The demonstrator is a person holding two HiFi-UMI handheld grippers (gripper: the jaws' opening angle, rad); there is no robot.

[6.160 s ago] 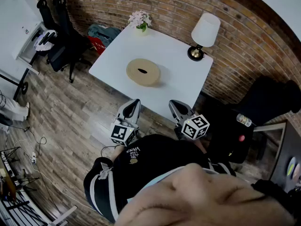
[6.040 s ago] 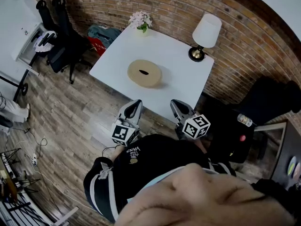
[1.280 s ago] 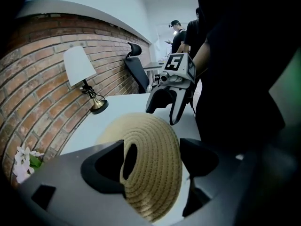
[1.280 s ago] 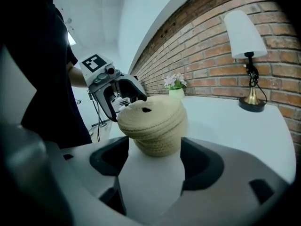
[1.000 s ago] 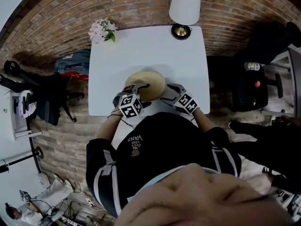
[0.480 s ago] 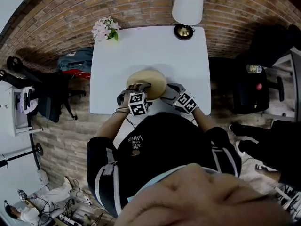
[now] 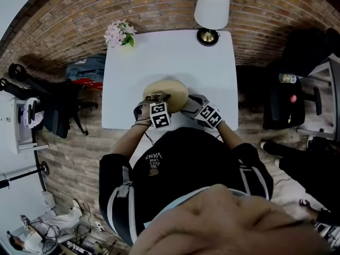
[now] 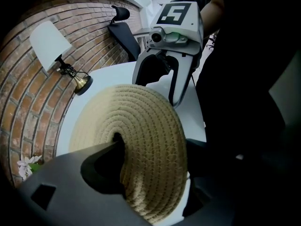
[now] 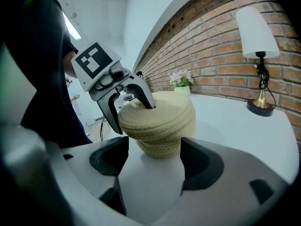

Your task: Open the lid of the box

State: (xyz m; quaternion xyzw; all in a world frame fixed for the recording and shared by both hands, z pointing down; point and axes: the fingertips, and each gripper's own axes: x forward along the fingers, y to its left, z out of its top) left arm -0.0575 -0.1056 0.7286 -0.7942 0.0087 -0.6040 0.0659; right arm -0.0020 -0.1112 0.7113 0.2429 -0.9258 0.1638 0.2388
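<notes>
Both grippers, which hung well short of the white table (image 7: pixel 170 52) six seconds ago, are now at the round woven box (image 7: pixel 169 92) near its front edge, the person having stepped right up to it. The left gripper (image 7: pixel 154 96) is clamped on the lid (image 8: pixel 150 140), one jaw down in the centre hole and the other outside the rim. The right gripper (image 9: pixel 155 168) has its jaws wide apart, the base of the box just ahead between them and untouched. By my reckoning the grasp is made and the lift is only starting: the lid looks slightly askew on the base but not yet off. What the box holds, if anything, is hidden. A lamp (image 7: pixel 211 7) stands at the far edge.
</notes>
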